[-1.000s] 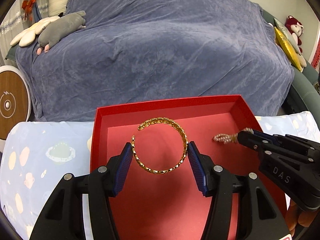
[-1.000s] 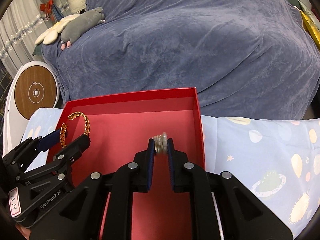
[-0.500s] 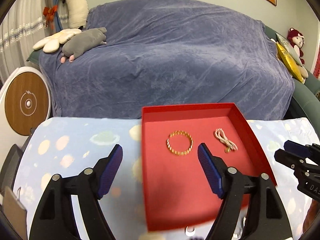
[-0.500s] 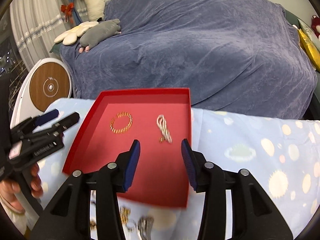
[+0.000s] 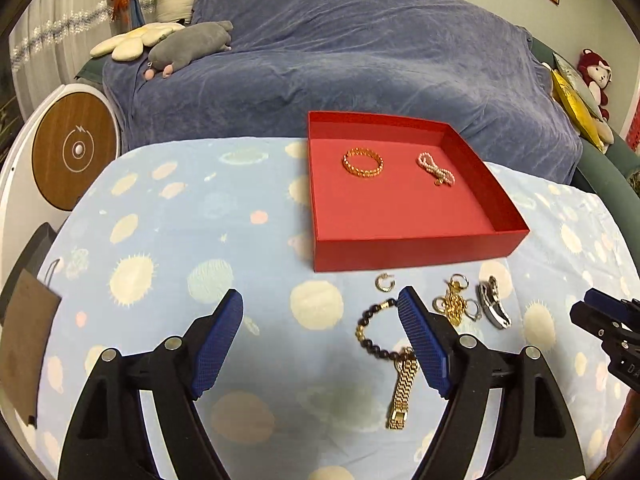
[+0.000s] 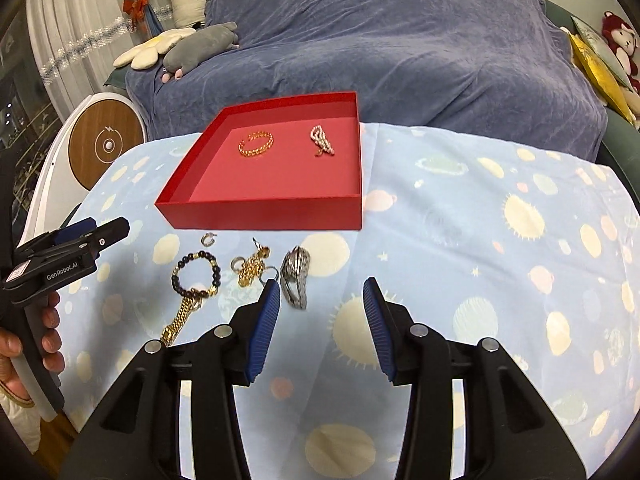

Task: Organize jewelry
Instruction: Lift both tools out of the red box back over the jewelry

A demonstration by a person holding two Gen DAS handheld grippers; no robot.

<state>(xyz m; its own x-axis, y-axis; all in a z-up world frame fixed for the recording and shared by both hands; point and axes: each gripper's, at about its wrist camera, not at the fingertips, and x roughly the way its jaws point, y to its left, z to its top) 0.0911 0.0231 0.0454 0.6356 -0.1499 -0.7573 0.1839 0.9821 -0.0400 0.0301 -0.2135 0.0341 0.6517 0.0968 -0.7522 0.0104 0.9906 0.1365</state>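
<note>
The shallow red cardboard tray [image 5: 416, 248] already holds two pieces, a gold chain-link bangle [image 5: 363, 163] and a small twisted strand of pearls [image 5: 435, 170], lying apart from each other on its floor, well ahead of both sets of fingertips. The rest of the jewelry is not yet sorted and lies on the pale blue planet-print cloth [image 6: 480, 240] just in front of the tray's near wall: a small gold hoop earring [image 5: 385, 282], a dark-bead bracelet with gold spacers [image 6: 196, 276], a flat gold watch-style strap [image 6: 179, 320] that touches the bracelet's near end, a tangle of gold chain and rings [image 6: 252, 268], and a silver layered hair clip [image 6: 295, 276]. The left gripper [image 5: 320, 334] is spread wide and holds nothing; its right finger sits over the bracelet. The right gripper [image 6: 320, 320] is also wide open and empty, with the silver clip just beside and ahead of its left finger. By the look of it, roughly two of seven pieces are placed, and five remain to be carried into the tray.
</note>
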